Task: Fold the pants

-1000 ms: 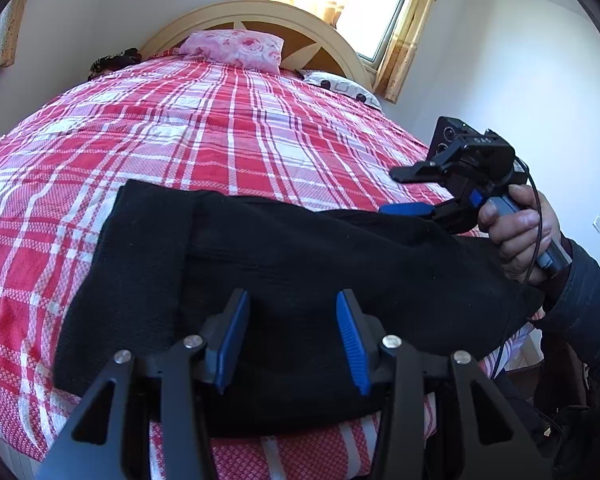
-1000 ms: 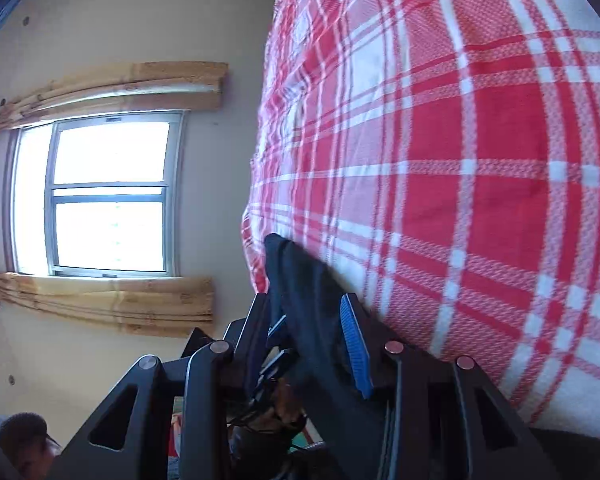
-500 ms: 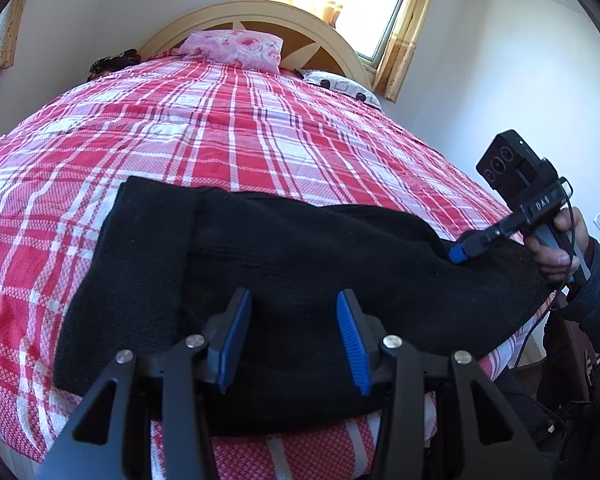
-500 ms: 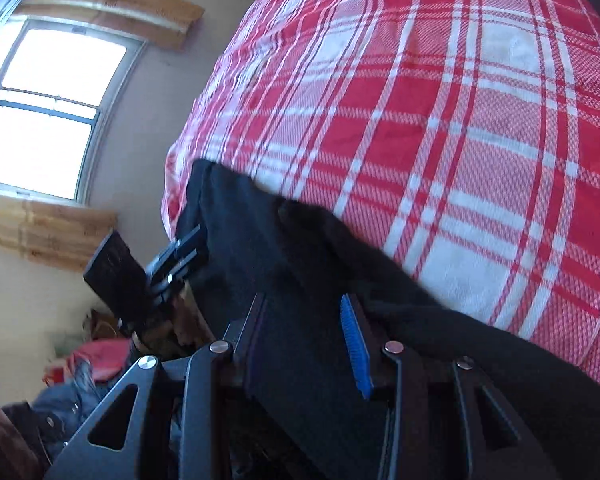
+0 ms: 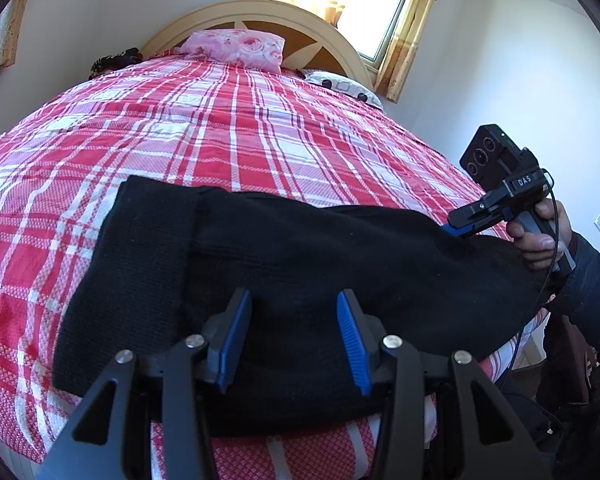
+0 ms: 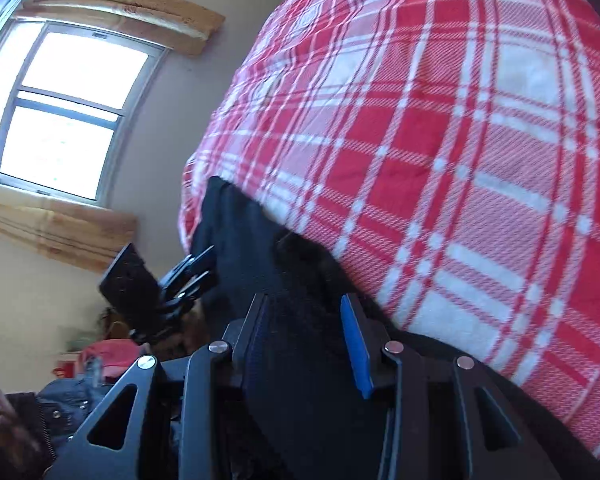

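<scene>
In the left wrist view, the red and white plaid bedspread (image 5: 228,148) fills the frame from 9 o'clock up to 1 o'clock. The black pants (image 5: 300,264) lie across its near edge as a wide band, running from about 8 o'clock to 3 o'clock, with one folded end at the left showing a straight seam. The left gripper (image 5: 294,340) sits at 6 o'clock, low over the pants; its blue pads stand apart with bare black cloth showing between them, and they do not pinch any of it (half open, holding nothing). At 12 o'clock a pink pillow (image 5: 236,46) rests against the curved headboard (image 5: 312,20), with a sunlit window (image 5: 376,4) at 1 o'clock. At 3 o'clock a hand (image 5: 540,232) grips the handle of the right gripper (image 5: 456,228), whose tips meet the right end of the pants at the bed's edge.

In the right wrist view, the window (image 6: 64,108) is at 10 o'clock and the left gripper (image 6: 188,276) shows small at 8 o'clock beside the pants' far end. The pants (image 6: 260,248) run from the centre down to 6 o'clock. The right gripper (image 6: 304,340) is at 6 o'clock with black fabric lying between its partly spread fingers; whether the pads actually press on it I cannot tell. The bedspread (image 6: 460,140) covers 12 to 4 o'clock.
</scene>
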Motion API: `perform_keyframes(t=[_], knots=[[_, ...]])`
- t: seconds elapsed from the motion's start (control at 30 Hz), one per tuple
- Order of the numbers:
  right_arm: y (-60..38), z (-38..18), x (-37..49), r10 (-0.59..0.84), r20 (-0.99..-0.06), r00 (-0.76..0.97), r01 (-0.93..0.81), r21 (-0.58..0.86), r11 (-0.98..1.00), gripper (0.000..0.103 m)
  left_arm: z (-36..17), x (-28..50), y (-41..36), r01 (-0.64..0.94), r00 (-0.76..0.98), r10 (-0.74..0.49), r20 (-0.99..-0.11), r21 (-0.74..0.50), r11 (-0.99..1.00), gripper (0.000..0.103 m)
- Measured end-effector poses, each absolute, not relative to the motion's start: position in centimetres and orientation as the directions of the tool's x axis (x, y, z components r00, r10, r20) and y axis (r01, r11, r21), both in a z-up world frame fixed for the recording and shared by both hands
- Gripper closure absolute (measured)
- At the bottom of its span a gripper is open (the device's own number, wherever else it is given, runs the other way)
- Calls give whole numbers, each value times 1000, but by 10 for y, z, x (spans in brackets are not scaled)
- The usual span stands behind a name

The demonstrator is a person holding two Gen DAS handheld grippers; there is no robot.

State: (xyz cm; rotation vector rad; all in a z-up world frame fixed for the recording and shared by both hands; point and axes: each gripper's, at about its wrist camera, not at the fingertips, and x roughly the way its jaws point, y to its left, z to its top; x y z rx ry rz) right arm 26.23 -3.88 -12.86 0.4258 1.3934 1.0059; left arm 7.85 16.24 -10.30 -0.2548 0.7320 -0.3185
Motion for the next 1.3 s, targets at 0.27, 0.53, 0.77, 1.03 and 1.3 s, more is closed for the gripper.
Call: perform_keyframes(t=[0.27, 0.53, 0.77, 1.03, 1.3], knots=[[-23, -155, 279, 831, -492, -259, -150, 871, 468, 63, -103, 80, 161, 194, 704, -367, -608, -332, 923, 55], [5, -169, 288, 946, -282, -158, -38, 959, 279, 63, -103, 81, 160, 194, 703, -368, -608, -334, 922, 55], [-29, -163, 296, 980, -200, 25, 23, 980, 199, 63, -96, 84, 171, 175, 726, -330, -604, -302, 937, 46], [-50, -171, 301, 957, -289, 35, 18, 957, 288, 65, -94, 93, 169, 197, 709, -296, -640, -224, 954, 46], [-65, -160, 301, 931, -364, 10, -38, 931, 364, 64, -92, 105, 167, 177, 715, -200, -670, -104, 979, 32]])
